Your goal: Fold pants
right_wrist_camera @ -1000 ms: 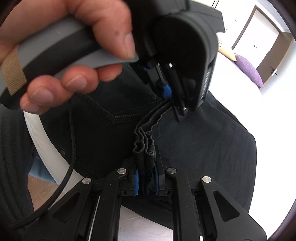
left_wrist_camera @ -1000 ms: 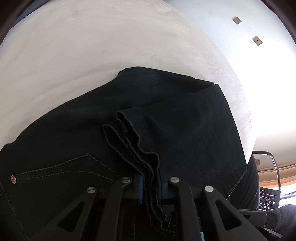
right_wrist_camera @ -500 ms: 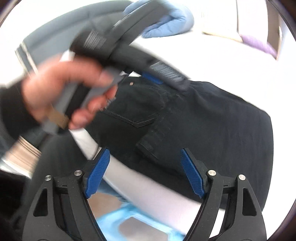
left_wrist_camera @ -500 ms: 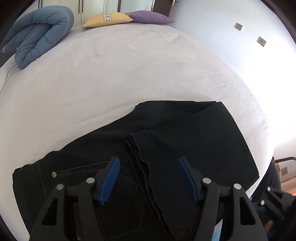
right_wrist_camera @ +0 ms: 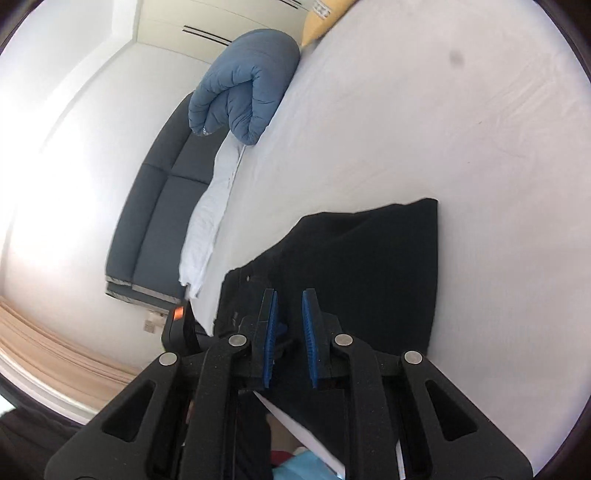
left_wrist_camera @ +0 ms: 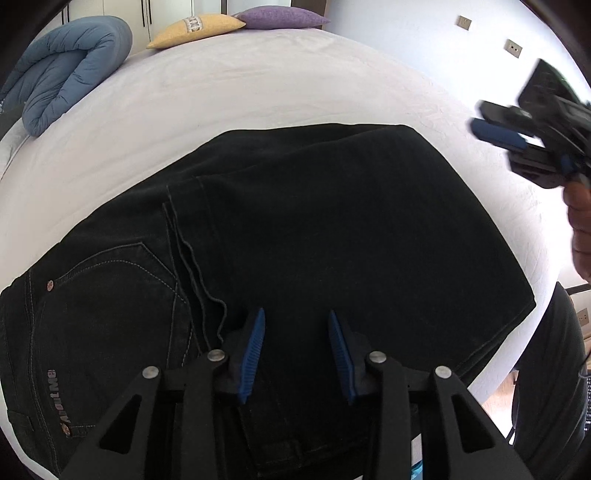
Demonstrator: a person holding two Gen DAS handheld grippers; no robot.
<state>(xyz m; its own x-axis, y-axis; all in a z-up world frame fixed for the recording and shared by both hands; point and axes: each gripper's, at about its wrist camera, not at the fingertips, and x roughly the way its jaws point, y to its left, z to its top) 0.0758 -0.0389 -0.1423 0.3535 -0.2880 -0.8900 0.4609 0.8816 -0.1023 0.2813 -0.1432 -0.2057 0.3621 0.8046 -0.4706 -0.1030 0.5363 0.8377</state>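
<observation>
Flat on the white bed: black pants, folded over on themselves into a broad dark slab near the bed's front edge. Leg hems stacked in thin wavy layers across the seat, just right of a back pocket with pale stitching and a copper rivet. Small lettered label low on the waistband. Top layer smooth, few creases. Left gripper above the cloth, blue pads parted, nothing between them. Right gripper over the pants' edge, pads apart by a narrow gap, holding nothing. Rolled blue duvet, yellow pillow and purple pillow at the far end.
</observation>
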